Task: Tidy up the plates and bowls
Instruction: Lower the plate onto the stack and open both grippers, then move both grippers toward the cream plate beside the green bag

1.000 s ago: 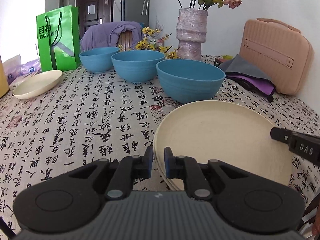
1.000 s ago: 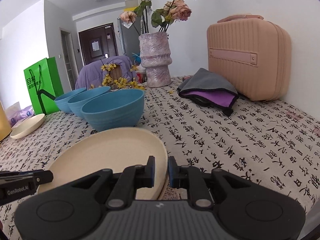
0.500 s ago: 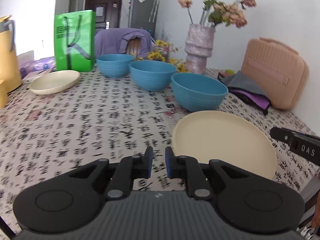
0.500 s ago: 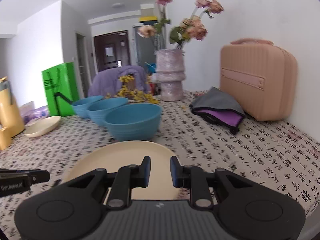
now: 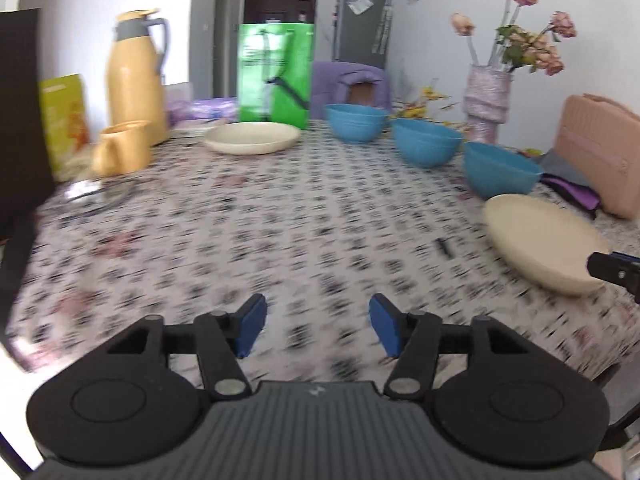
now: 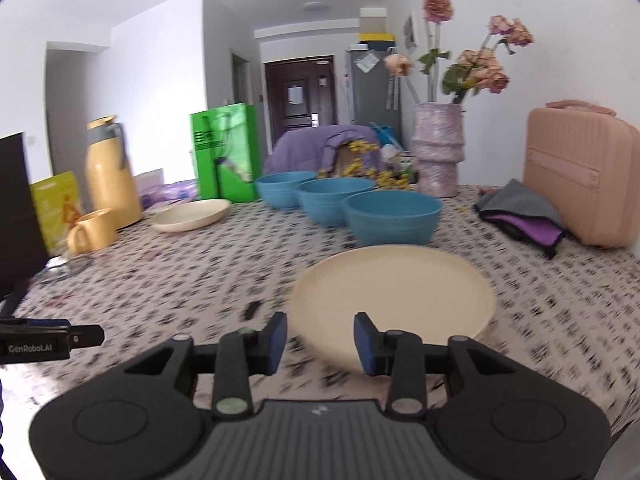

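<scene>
Left gripper [image 5: 314, 330]: jaws have just been opening, now spread wide, nothing between them, only patterned tablecloth [image 5: 280, 232] below. Right gripper [image 6: 320, 344]: jaws have just been opening too, spread partway, gripping nothing; near cream plate [image 6: 394, 300] lies flat just ahead of its tips, not pinched. Three blue bowls [image 6: 394, 216] in a row beyond that plate. Second cream plate [image 5: 252, 138] far ahead of left gripper, before green bag [image 5: 276, 80]. Heavy motion blur.
</scene>
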A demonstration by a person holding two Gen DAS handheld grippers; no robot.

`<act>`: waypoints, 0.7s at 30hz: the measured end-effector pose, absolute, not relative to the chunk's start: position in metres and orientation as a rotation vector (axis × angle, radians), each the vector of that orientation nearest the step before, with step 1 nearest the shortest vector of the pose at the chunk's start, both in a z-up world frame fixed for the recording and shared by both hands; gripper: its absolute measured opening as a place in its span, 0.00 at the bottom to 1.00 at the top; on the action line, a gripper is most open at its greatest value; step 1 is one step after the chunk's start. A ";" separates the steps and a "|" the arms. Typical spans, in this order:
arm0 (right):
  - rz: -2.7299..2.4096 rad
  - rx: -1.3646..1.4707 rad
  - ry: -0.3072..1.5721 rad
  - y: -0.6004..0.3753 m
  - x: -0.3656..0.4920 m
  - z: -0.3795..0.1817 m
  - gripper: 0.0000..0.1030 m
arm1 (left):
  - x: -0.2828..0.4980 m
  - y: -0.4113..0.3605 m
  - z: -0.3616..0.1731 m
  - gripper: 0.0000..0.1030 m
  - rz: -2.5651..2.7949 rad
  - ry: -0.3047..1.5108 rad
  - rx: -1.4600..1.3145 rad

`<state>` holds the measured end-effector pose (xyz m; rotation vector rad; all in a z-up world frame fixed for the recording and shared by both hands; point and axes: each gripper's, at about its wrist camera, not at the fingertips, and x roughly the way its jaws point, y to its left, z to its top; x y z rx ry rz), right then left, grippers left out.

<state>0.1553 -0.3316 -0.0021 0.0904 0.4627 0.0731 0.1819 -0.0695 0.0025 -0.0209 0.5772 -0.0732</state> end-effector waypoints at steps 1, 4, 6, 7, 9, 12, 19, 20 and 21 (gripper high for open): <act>0.088 0.089 0.461 -0.323 0.150 -0.004 0.40 | 0.177 -0.060 0.003 0.72 -0.060 0.574 -0.025; 0.141 0.086 0.457 -0.298 0.137 -0.010 0.45 | 0.161 -0.039 0.007 0.77 -0.030 0.556 -0.027; 0.170 0.082 0.463 -0.282 0.132 -0.015 0.48 | 0.152 -0.027 0.010 0.81 -0.014 0.540 -0.021; 0.184 0.081 0.472 -0.274 0.131 -0.017 0.49 | 0.149 -0.022 0.011 0.82 -0.007 0.533 -0.020; 0.208 0.077 0.481 -0.260 0.128 -0.018 0.49 | 0.143 -0.012 0.012 0.83 0.003 0.522 -0.019; 0.238 0.057 0.480 -0.243 0.127 -0.016 0.49 | 0.136 0.002 0.012 0.83 0.019 0.521 -0.036; 0.272 0.018 0.494 -0.220 0.127 -0.016 0.51 | 0.139 0.024 0.001 0.84 0.051 0.546 -0.082; 0.271 0.018 0.498 -0.218 0.128 -0.017 0.51 | 0.141 0.027 0.000 0.84 0.051 0.548 -0.086; 0.269 0.017 0.502 -0.218 0.129 -0.017 0.51 | 0.143 0.029 -0.001 0.84 0.050 0.550 -0.089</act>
